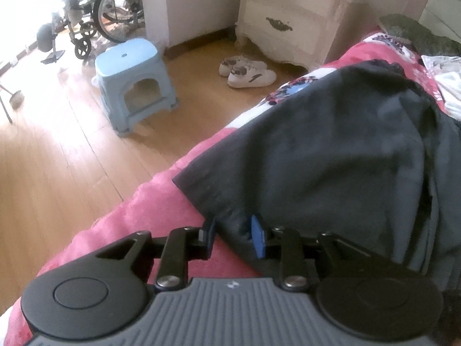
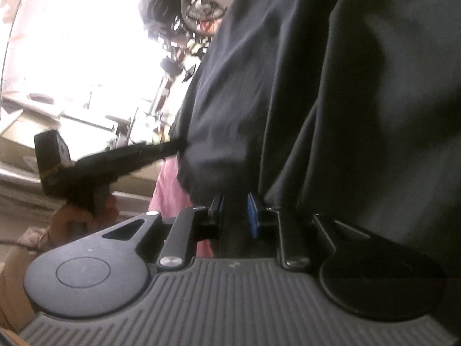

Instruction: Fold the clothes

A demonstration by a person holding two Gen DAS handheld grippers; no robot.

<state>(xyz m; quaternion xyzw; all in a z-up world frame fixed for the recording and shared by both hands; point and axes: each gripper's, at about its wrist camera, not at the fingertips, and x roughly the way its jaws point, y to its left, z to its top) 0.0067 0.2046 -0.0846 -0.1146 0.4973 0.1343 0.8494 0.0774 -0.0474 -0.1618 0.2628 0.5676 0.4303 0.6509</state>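
Note:
A dark grey garment (image 1: 331, 150) lies spread on the pink floral bedspread (image 1: 155, 210), near the bed's edge. My left gripper (image 1: 233, 235) points down at its near corner. The blue pads stand apart with the hem lying loosely between them, so it is open. In the right wrist view the same garment (image 2: 317, 86) rises in folds and fills most of the picture. My right gripper (image 2: 236, 214) is shut on a fold of it. The left gripper (image 2: 173, 147), held by a hand (image 2: 77, 216), shows at the left, with its tip at the cloth's edge.
Beside the bed is a wooden floor (image 1: 57, 158) with a light blue stool (image 1: 135, 86), white sneakers (image 1: 247, 73), a white dresser (image 1: 291, 20) and a wheelchair (image 1: 115, 8). White clothes (image 1: 449, 86) and a green pillow (image 1: 417, 31) lie further up the bed.

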